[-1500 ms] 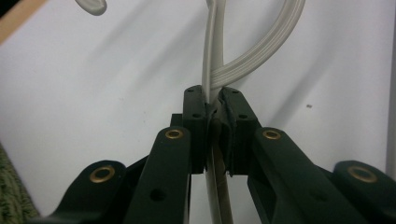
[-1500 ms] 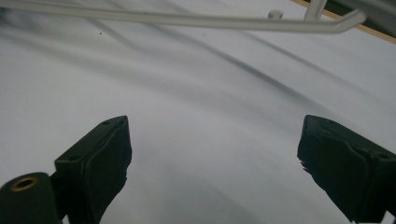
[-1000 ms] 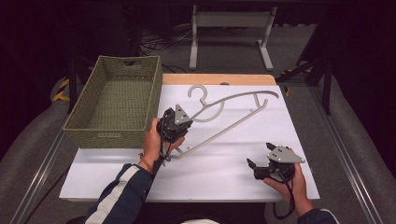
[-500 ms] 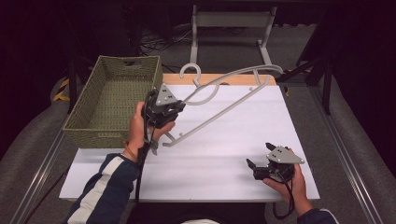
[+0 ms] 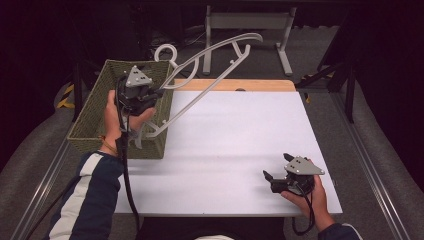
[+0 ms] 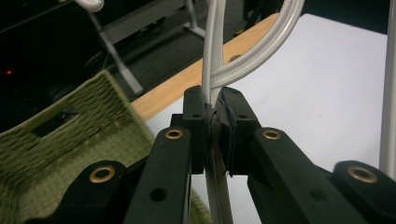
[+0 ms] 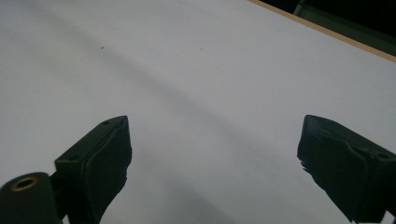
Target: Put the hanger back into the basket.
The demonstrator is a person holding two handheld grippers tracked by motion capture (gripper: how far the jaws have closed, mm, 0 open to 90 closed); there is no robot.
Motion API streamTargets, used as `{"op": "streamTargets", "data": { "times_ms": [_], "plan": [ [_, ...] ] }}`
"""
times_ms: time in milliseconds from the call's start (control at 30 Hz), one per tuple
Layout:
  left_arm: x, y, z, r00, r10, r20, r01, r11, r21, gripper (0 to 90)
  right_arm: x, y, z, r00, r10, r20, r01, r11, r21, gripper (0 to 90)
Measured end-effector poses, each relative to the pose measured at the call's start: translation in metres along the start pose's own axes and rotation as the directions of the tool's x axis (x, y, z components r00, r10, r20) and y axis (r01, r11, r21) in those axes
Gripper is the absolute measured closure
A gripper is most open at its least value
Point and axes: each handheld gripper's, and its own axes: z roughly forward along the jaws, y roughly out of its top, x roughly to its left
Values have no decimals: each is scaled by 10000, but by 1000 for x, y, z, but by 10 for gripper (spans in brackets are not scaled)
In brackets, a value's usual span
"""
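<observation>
Green woven basket [image 5: 95, 120] at left of high view, on table's left edge. Left gripper [image 5: 150, 95] above basket's right side, jaws pinched tight on thin rod of grey hanger [image 5: 200, 67]. Hanger lifted off table, slanting from basket's right wall up toward upper centre. White table [image 5: 225, 145] mid-frame. Right gripper [image 5: 275, 167] at lower right, low over table, jaws spread wide, holding nothing.

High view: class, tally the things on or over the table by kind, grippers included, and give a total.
Clothes hanger: 1
Woven basket: 1
Grippers: 2, the left gripper and the right gripper
Total: 4
</observation>
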Motion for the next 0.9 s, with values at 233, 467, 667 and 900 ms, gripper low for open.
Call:
{"op": "streamTargets", "data": {
  "times_ms": [233, 467, 667, 900],
  "plan": [
    [24, -9, 3, 9978, 48, -663, -25, 9994, 350, 818, 1, 0, 1, 10000, -10, -18, 10, 10000, 79, 105],
    [53, -16, 12, 9948, -125, -1009, 203, 9969, 766, 818, 0, -1, 2, 10000, 54, -40, -54, 9999, 105, 105],
    [71, -28, 17, 9919, -328, -1229, 443, 9947, 923, 818, 0, -1, 3, 9999, 103, -65, -102, 9998, 141, 105],
    [99, -47, 26, 9866, -391, -1587, 632, 9868, 1494, 818, 1, -2, 4, 10000, 97, -14, -96, 9996, 258, 105]
  ]
}}
